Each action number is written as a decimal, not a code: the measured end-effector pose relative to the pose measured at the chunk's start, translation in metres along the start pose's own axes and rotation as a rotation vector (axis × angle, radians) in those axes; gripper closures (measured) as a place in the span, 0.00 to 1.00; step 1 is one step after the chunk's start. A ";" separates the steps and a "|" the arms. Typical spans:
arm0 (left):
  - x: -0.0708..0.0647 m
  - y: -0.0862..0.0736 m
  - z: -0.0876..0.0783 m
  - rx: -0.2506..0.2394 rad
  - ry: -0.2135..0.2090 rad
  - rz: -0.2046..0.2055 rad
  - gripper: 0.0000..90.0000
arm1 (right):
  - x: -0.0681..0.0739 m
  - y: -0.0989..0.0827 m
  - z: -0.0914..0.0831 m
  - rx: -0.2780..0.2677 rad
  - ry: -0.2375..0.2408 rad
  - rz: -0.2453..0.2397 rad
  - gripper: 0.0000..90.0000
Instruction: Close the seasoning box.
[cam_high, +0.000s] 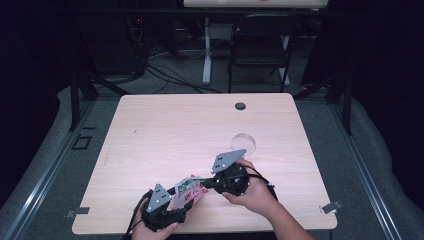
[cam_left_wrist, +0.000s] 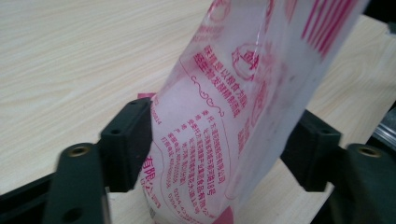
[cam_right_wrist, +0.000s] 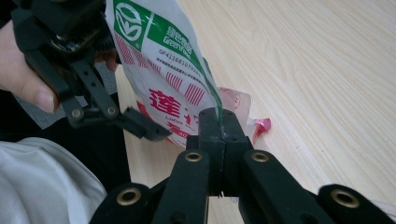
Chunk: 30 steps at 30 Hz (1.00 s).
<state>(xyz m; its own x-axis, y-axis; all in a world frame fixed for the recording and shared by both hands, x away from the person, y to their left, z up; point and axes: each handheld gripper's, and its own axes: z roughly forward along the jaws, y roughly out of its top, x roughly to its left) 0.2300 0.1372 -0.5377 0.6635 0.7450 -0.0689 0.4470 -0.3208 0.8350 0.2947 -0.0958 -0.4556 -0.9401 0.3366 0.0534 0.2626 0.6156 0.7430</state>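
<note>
Your right gripper (cam_right_wrist: 219, 122) pinches the edge of the white plastic bag printed in red and green (cam_right_wrist: 163, 70); your left gripper's (cam_left_wrist: 219, 154) jaws stand spread around it, above the pale wooden table (cam_high: 165, 125).

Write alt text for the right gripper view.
The right gripper is clamped shut on the edge of a plastic bag printed in red and green, held above a light wooden table. The left gripper, in a hand, reaches the bag from the left.

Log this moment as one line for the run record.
right gripper: shut on plastic bag edge | left gripper: open, bag between jaws, pads not pressing | bag: held above table near front edge
</note>
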 end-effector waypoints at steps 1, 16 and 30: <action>0.000 -0.001 0.002 0.004 0.013 0.002 0.30 | 0.000 0.000 0.000 -0.001 -0.001 0.001 1.00; 0.005 -0.012 0.021 0.049 0.044 -0.042 0.28 | 0.000 -0.002 0.000 -0.006 -0.005 0.003 1.00; 0.009 -0.019 0.029 0.066 0.025 -0.091 0.25 | 0.000 -0.005 -0.001 -0.009 -0.001 0.002 1.00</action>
<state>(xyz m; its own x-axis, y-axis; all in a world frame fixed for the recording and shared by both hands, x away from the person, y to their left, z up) 0.2451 0.1328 -0.5703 0.6031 0.7873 -0.1285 0.5441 -0.2883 0.7879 0.2934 -0.0996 -0.4586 -0.9395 0.3384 0.0541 0.2624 0.6087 0.7488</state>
